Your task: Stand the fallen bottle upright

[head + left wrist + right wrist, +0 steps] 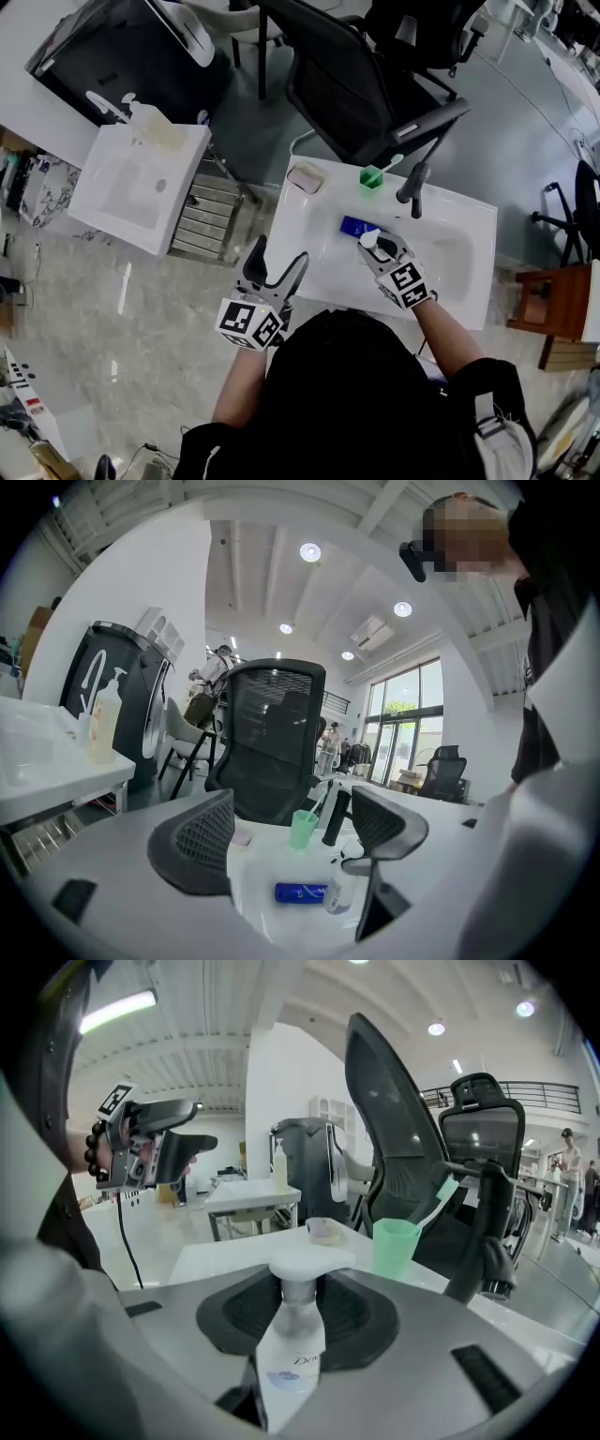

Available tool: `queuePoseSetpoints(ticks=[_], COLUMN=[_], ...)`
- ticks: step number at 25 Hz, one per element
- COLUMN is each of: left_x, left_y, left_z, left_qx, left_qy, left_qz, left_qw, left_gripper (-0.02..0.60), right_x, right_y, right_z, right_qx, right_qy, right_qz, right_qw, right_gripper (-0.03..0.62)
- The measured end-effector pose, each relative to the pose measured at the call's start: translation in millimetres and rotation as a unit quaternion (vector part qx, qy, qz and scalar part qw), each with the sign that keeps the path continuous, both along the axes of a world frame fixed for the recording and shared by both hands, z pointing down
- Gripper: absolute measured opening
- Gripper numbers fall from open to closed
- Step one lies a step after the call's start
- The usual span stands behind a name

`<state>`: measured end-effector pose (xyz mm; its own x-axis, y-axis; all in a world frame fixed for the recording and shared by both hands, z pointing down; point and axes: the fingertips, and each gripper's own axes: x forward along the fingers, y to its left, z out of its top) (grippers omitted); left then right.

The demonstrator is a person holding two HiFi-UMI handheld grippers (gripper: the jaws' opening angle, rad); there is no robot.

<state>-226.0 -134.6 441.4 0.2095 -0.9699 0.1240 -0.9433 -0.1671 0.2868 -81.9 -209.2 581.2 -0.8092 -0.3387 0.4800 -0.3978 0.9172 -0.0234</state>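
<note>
Translucent plastic with a white pump head: the pump bottle [292,1354] is clamped at the neck between the partly closed fingers [370,1312] of the right gripper [379,247]. It is seen close to upright over the white surface [450,281], just beside a blue tube [354,225] lying flat. Uprighting is judged mostly done; setting the base down and release are left. Base contact cannot be told. The left gripper [279,255] is held aside, fingers spread, nothing between them.
</note>
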Motion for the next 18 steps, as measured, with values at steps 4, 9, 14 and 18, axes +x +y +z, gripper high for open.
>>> queuePoseSetpoints(ticks=[4,9,14,18], left_x=[8.5,26.8,47.5,68.0], left_y=[-4.7,-14.9,-30.4,-41.8], left_z=[-3.9,-3.4,-5.8,-7.5], left_qx=[0.006,0.010,0.019,0.022], left_qy=[-0.002,-0.001,0.004,0.007], left_qz=[0.019,0.053,0.089,0.119], left_qw=[0.9998,0.9985,0.9959,0.9927], left_gripper=[0.391,0.391,0.391,0.391], right_x=[1.8,14.5,38.7,62.9], right_y=[0.1,1.9,-3.3,-11.4], right_z=[-26.6,-60.0,-81.7,-91.6], right_qx=[0.014,0.030,0.048,0.056], right_qy=[-0.032,-0.070,-0.084,-0.090], right_qz=[0.012,0.040,0.072,0.105], right_qw=[0.999,0.996,0.993,0.989], right_gripper=[0.129,0.129,0.129,0.129])
